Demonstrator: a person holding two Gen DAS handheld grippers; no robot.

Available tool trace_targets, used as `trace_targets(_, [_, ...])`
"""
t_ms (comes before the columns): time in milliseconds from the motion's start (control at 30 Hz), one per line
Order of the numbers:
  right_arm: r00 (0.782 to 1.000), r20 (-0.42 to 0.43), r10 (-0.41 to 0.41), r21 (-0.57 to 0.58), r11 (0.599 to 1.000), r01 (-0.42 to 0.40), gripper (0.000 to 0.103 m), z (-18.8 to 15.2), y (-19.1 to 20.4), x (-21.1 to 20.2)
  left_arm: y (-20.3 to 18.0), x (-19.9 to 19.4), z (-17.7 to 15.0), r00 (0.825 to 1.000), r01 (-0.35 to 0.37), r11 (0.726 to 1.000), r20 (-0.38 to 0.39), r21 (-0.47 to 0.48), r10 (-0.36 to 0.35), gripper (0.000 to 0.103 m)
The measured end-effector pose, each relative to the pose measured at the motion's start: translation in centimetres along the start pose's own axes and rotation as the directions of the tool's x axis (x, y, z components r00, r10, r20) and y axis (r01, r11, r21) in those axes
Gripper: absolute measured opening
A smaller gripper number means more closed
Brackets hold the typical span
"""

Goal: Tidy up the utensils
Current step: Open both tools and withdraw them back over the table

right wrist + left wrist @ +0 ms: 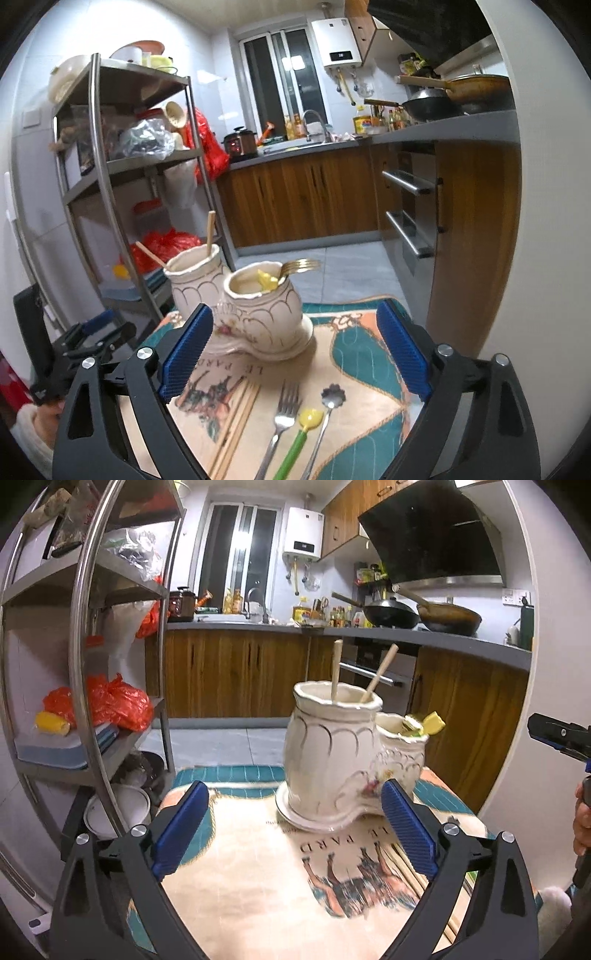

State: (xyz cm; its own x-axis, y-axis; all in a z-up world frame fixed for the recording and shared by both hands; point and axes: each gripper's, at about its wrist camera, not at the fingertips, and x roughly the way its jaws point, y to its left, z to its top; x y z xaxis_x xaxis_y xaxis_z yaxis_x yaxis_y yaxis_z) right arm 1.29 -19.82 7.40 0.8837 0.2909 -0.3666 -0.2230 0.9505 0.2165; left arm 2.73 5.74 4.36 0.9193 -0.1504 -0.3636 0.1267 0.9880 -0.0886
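With both the left claw (295,834) and right claw (295,354) gaping wide and holding nothing, the right should probably be lining up squarely over the fork (281,417) before closing.

The ceramic holder (255,314) stands at the far middle of the worktop (354,354) and blocks the way forward for both grippers. In front of it the cloth is free on the left side. On the right side lie chopsticks (236,421), a fork (282,417), a yellow-headed spoon (304,430) and a flower spoon (327,410). A metal rack (88,664) stands close at the left edge.
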Motion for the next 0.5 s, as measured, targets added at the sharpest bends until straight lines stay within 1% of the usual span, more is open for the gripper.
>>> trace_targets(67, [1.0,-0.02,-0.003,-0.005,1.0,0.003,0.09,-0.7,-0.1,0.1,-0.3,0.0,-0.4,1.0,0.0,1.0,-0.014,0.009,0.0,0.093])
trace_targets(133, [0.998,-0.057,-0.021,-0.011,1.0,0.02,0.09,-1.7,-0.2,0.6,-0.9,0.0,-1.0,0.999,-0.003,0.999,-0.033,0.032,0.004,0.093])
trace_targets(200, [0.994,-0.101,-0.028,0.009,1.0,0.029,0.09,-2.2,-0.7,1.2,-1.1,0.2,-1.3,0.998,-0.002,1.0,-0.065,0.03,0.004,0.093])
trace_targets(267, [0.986,-0.164,-0.019,0.035,0.999,0.025,0.09,-2.5,-1.2,1.8,-1.3,0.2,-1.8,0.995,0.039,0.999,-0.096,0.008,-0.038,0.093])
trace_targets(300, [0.983,-0.184,-0.029,0.036,0.999,0.036,0.09,-2.9,-1.4,1.9,-1.5,0.1,-2.2,0.994,0.051,0.999,-0.096,0.002,-0.05,0.093])
trace_targets(400, [0.976,-0.211,-0.056,0.017,0.998,0.06,0.09,-4.4,-1.7,2.2,-2.7,0.3,-2.9,0.991,0.055,0.998,-0.126,0.04,-0.05,0.093])
trace_targets(433, [0.969,-0.235,-0.071,0.008,0.997,0.075,0.09,-5.1,-1.8,2.6,-3.0,0.5,-3.1,0.989,0.061,0.997,-0.136,0.049,-0.054,0.093])
trace_targets(500, [0.96,-0.269,-0.078,-0.001,0.997,0.081,0.09,-5.6,-1.9,3.1,-3.4,0.5,-3.4,0.987,0.07,0.996,-0.147,0.057,-0.061,0.093])
